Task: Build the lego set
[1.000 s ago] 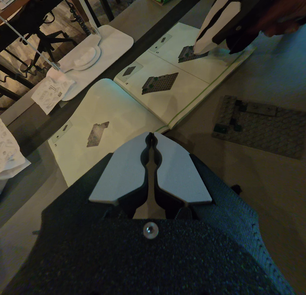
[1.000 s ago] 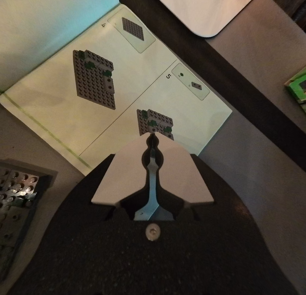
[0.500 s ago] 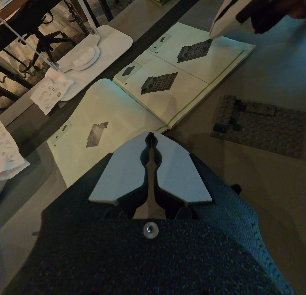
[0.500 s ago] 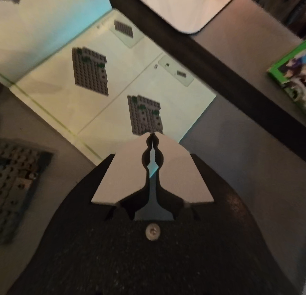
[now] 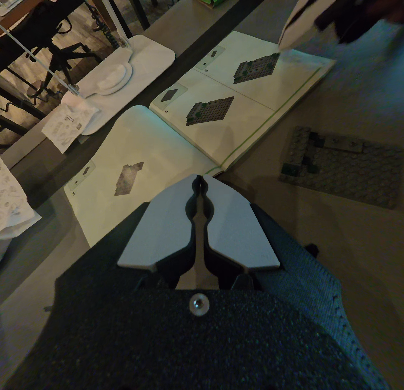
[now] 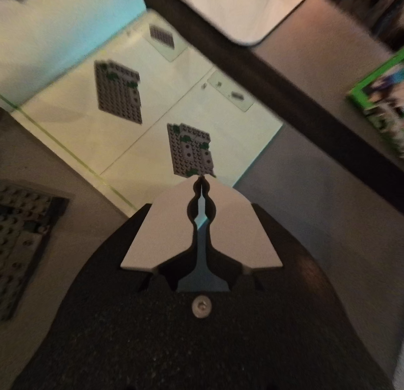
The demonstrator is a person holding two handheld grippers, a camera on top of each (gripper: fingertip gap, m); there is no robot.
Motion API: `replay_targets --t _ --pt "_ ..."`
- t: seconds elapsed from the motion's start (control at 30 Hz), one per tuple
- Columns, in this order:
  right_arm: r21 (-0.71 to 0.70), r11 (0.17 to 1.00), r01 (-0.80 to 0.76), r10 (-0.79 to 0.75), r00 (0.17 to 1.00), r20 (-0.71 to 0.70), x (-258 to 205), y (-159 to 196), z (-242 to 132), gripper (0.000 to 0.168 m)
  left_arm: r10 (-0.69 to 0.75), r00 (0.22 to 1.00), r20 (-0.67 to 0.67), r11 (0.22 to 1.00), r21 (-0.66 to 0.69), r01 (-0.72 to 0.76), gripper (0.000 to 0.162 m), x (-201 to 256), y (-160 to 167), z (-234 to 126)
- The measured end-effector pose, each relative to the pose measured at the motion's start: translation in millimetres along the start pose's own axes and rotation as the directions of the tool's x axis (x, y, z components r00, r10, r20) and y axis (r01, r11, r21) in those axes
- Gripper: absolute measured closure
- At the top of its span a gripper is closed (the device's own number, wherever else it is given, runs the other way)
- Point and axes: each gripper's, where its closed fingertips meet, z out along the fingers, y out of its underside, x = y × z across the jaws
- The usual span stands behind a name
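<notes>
A grey lego baseplate [image 5: 345, 167] with a few green and grey pieces on its left part lies on the table to the right of an open instruction booklet [image 5: 196, 125]. It also shows at the left edge of the right wrist view [image 6: 24, 237]. My left gripper [image 5: 200, 178] is shut and empty, over the booklet's near edge. My right gripper [image 6: 201, 178] is shut and empty, above the booklet's [image 6: 135, 108] right page; it shows in the left wrist view [image 5: 290, 36] at the top right, held by a hand.
A white lamp base [image 5: 135, 66] stands behind the booklet, across a dark gap between tables. A green lego box [image 6: 380, 108] lies at the far right. Loose paper sheets [image 5: 67, 123] lie at the left. Chair legs stand beyond the table. My hands' fingertips stand some 20 cm from each other.
My right gripper has pulled back and up from the booklet's right page, uncovering the lower picture. My left gripper has stayed put.
</notes>
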Motion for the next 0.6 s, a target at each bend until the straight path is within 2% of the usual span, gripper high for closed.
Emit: replay_targets --t 0.13,0.27,0.47,0.6 --pt "0.115 0.993 -0.002 0.007 0.999 -0.042 0 -23 -41 0.168 -0.001 1.000 0.005 1.000 0.005 0.001 0.162 -1 -2 -2" --pt "0.180 0.984 0.009 0.002 0.998 -0.062 -23 -26 -67 0.168 0.020 0.999 0.030 1.000 0.011 -0.021 0.162 -5 -6 -7" --pt "0.219 0.976 0.010 -0.012 1.000 0.010 -91 -13 -83 0.168 0.044 0.997 0.059 0.998 0.038 -0.047 0.162 -10 -19 -24" --pt "0.239 0.971 0.006 -0.033 0.994 0.107 -147 -9 -86 0.168 0.066 0.996 0.057 0.997 0.028 -0.067 0.162 -10 -16 -38"
